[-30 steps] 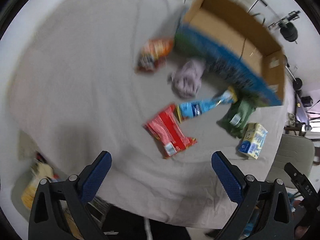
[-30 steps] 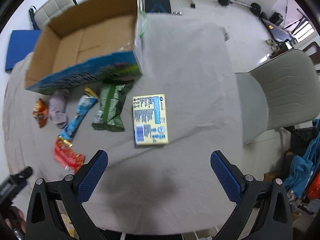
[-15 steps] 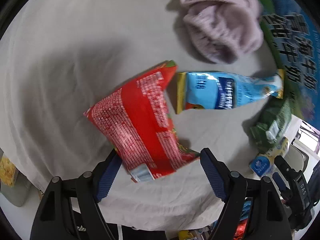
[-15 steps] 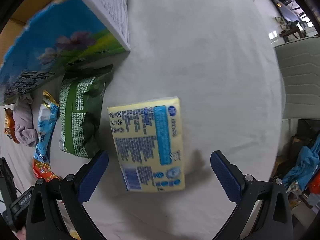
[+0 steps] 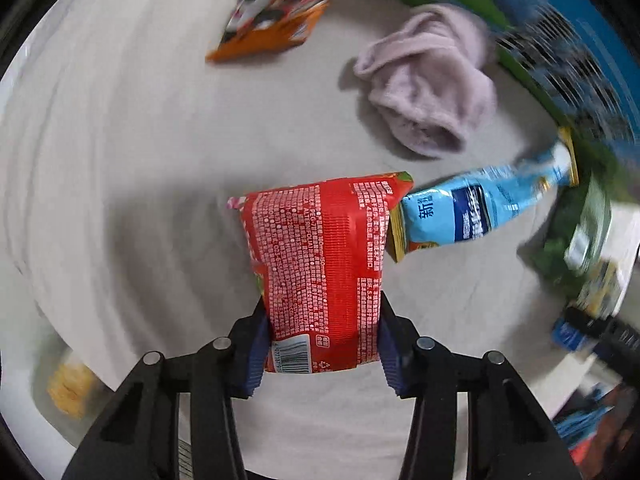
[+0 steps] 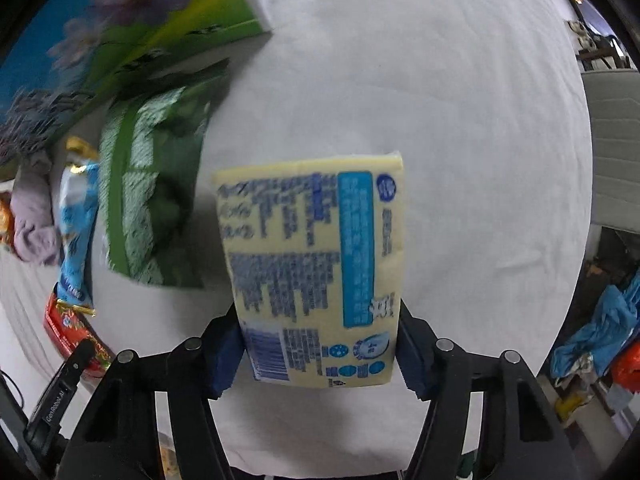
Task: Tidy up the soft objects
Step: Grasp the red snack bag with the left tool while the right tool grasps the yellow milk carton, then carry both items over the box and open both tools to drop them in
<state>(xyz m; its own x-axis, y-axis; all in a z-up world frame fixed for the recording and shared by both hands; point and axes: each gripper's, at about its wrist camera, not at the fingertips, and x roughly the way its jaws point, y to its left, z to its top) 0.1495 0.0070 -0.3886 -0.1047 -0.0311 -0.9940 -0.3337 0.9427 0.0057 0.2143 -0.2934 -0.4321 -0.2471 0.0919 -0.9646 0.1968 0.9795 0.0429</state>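
My left gripper is shut on the near end of a red snack packet, which looks lifted off the white cloth. My right gripper is shut on the near end of a yellow pack with blue print. On the cloth lie a light blue packet, a lilac sock, an orange packet and a green packet. The printed cardboard box stands just beyond them.
The cloth-covered table has bare cloth to the right of the yellow pack. A grey chair stands past the table's right edge. Clutter lies on the floor at the lower right.
Both grippers moved down and forward to the table. The left one closed on the red packet, the right one closed on the yellow pack.
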